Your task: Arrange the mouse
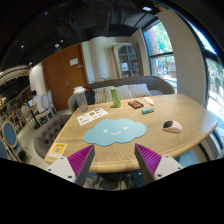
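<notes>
Mouse (172, 127) on table (195, 113) right of mat (114, 131), bottle (116, 98) behind mat, paper (92, 116) left.

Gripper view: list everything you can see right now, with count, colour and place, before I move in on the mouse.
Table: one, light wood, ahead of the jaws.
Mat: one, light blue, cloud-shaped, on the table just beyond the jaws.
Mouse: one, pinkish grey, on the table right of the mat.
Bottle: one, green, upright on the far side of the table.
Book: one, dark, flat, right of the bottle.
Paper: one, white with print, left of the bottle.
Booklet: one, yellow, near left table edge.
Sofa: one, grey, behind the table.
Gripper: one, purple pads, jaws open, empty.
</notes>
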